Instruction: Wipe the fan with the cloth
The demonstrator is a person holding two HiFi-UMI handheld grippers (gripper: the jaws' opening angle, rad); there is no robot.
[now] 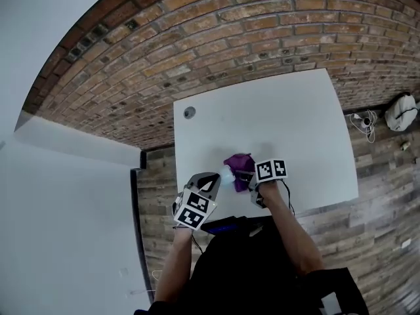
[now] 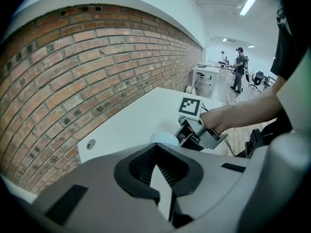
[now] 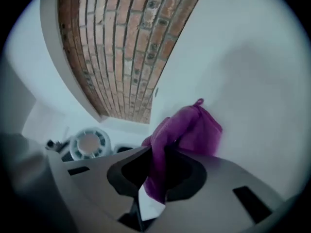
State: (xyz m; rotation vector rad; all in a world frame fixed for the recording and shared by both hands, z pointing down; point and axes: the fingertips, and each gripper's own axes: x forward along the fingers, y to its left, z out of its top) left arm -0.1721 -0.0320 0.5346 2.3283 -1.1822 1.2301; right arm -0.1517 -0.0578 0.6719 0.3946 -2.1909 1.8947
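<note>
A small pale fan (image 1: 226,174) stands near the front of the white table (image 1: 295,110), and its round grille shows in the right gripper view (image 3: 87,143). My left gripper (image 1: 211,181) is shut, its tips (image 2: 158,147) right against the fan's pale top (image 2: 164,139). The jaws hide the contact, so I cannot tell whether they pinch it. A purple cloth (image 1: 238,165) hangs bunched just right of the fan. My right gripper (image 1: 251,181) is shut on the cloth (image 3: 192,127), which runs down between its jaws (image 3: 163,154).
A round cable hole (image 1: 189,112) sits in the table's far left corner. A brick wall (image 1: 197,38) runs behind the table. A white bag (image 1: 400,112) and cables lie on the wooden floor to the right. People stand far off (image 2: 238,69) by other desks.
</note>
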